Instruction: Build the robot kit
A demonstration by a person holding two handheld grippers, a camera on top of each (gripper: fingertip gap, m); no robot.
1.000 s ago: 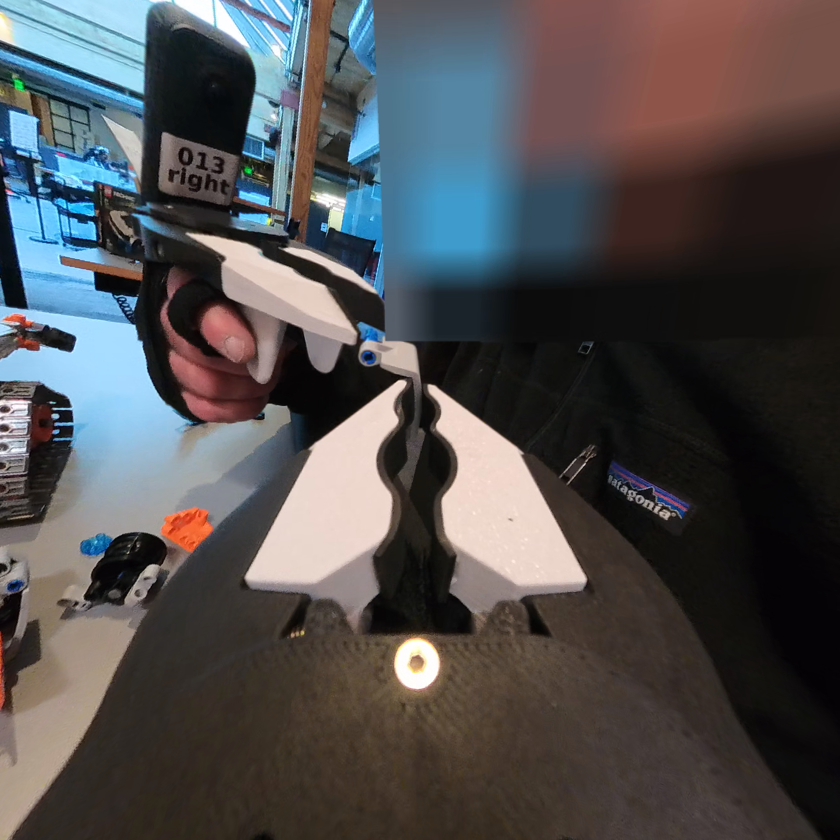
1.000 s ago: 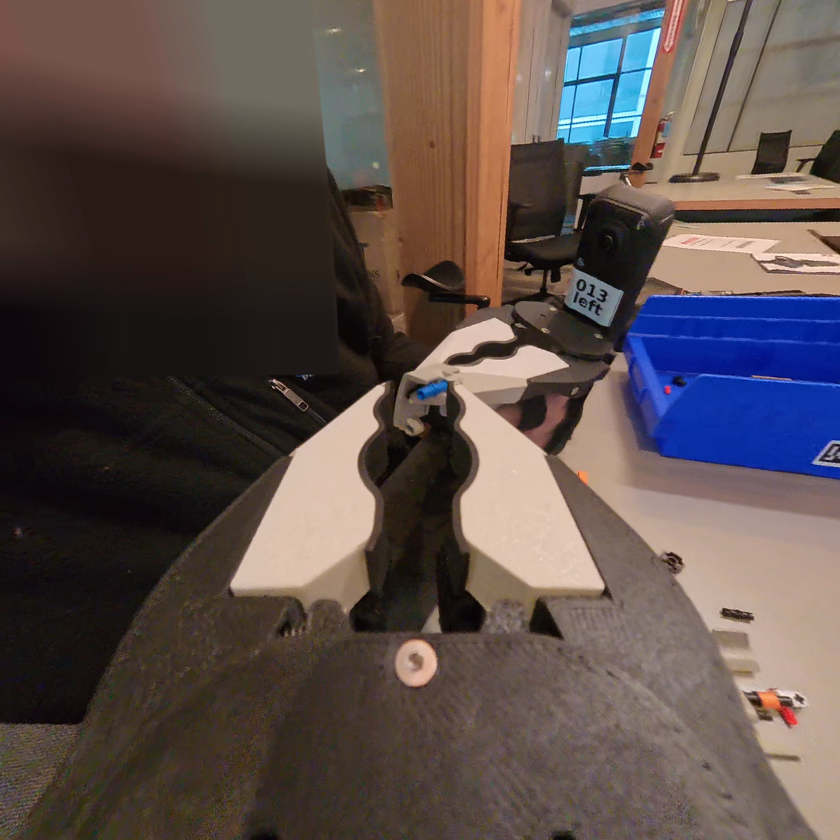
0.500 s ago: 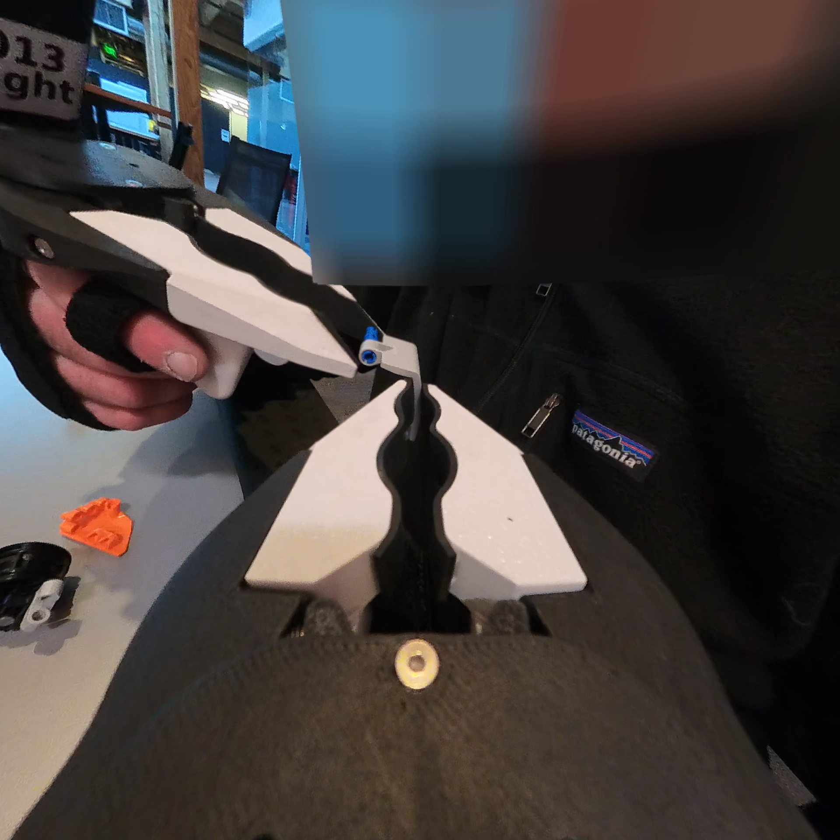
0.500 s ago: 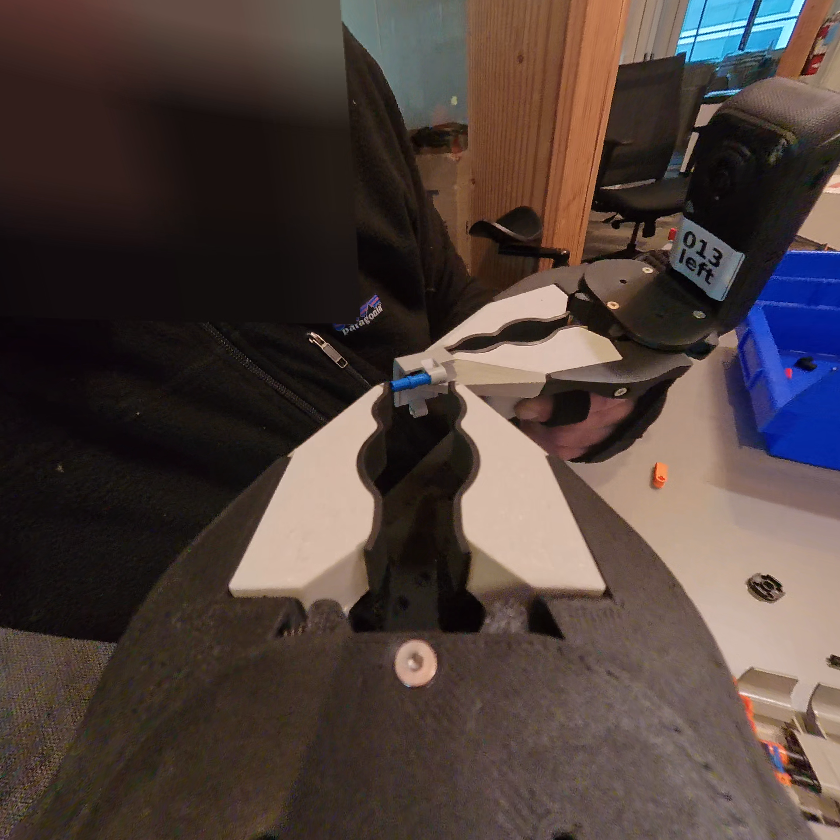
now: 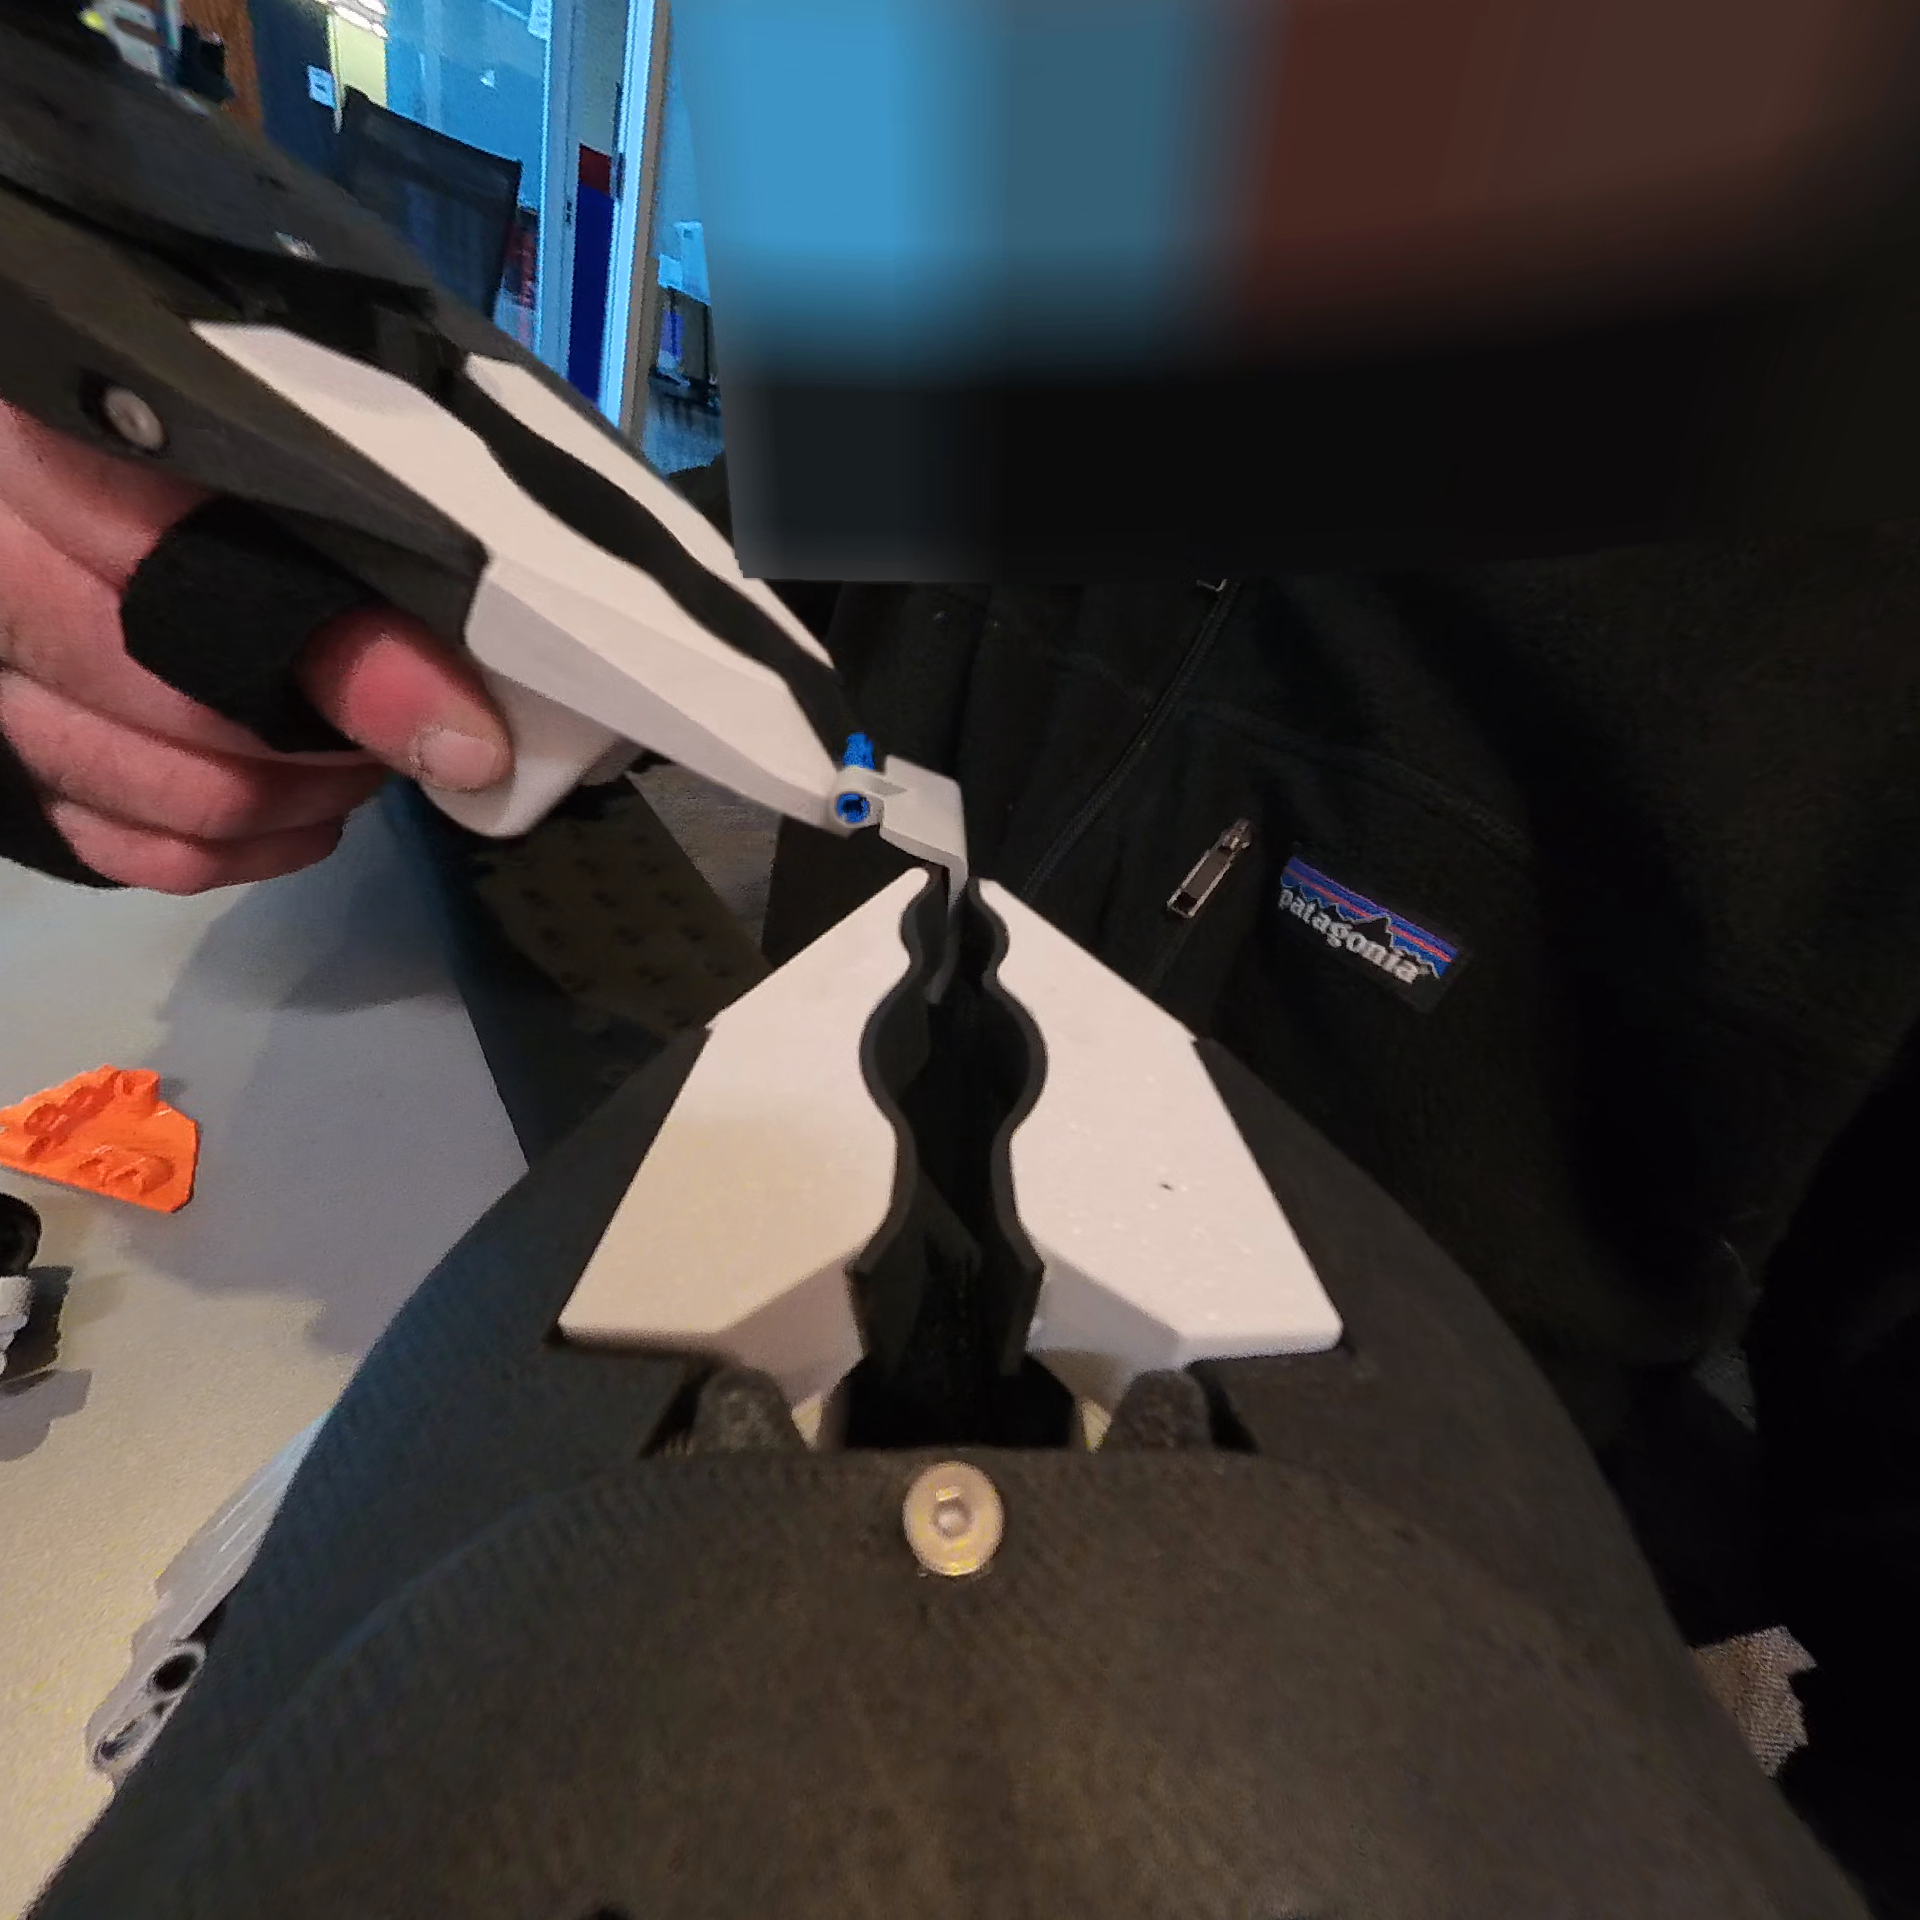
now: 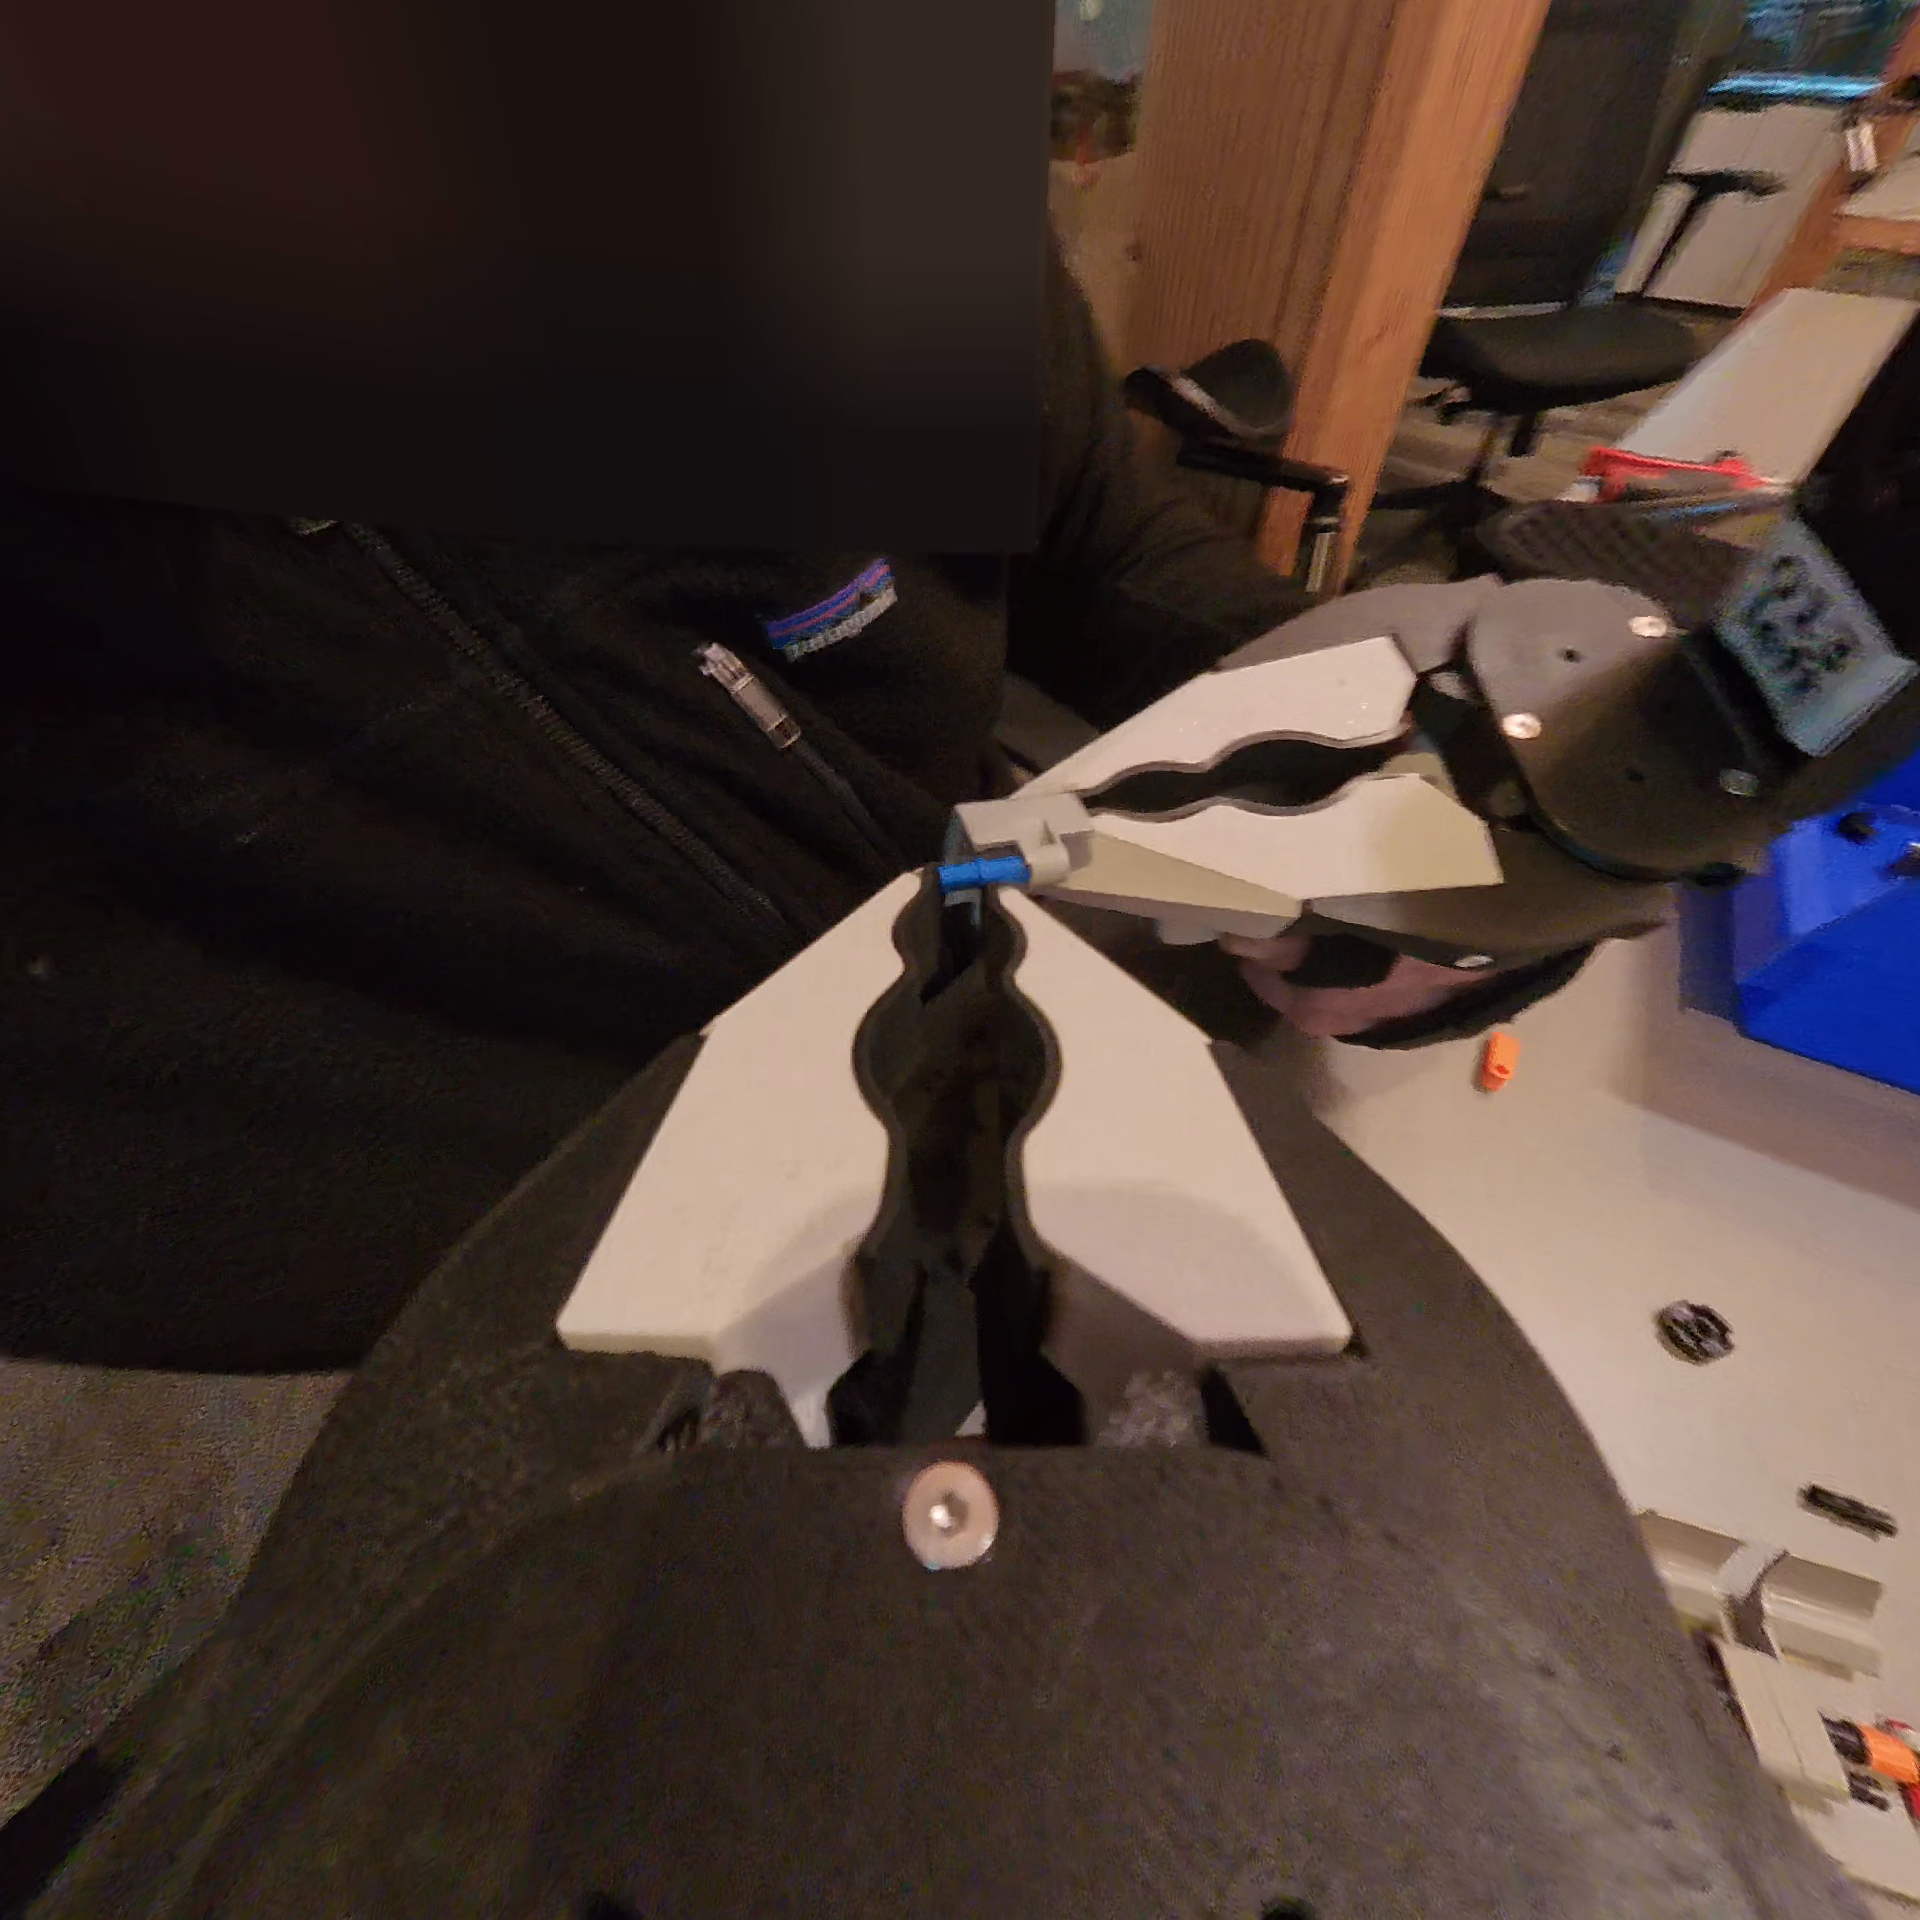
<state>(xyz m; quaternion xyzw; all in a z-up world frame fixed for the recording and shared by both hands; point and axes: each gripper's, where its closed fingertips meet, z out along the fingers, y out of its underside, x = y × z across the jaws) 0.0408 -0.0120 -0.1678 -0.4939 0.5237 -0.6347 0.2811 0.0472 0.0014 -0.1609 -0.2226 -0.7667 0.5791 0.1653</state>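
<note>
Grey angled piece (image 5: 920, 805) is held clear of the counter (image 5: 312, 1039), in front of your chest. Your left gripper (image 5: 945, 894) has its fingers clamped on the piece's lower leg, apparently to steady it. Your right gripper (image 6: 961, 904) pinches the blue pin (image 6: 977, 871) seated in the piece's upper end.

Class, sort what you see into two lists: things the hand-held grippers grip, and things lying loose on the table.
Gripped:
- grey bracket, in the left hand-held gripper
- blue pin, in the right hand-held gripper, seated in the bracket

Loose on the table:
- orange piece
- blue bin
- small orange peg
- black ring
</note>
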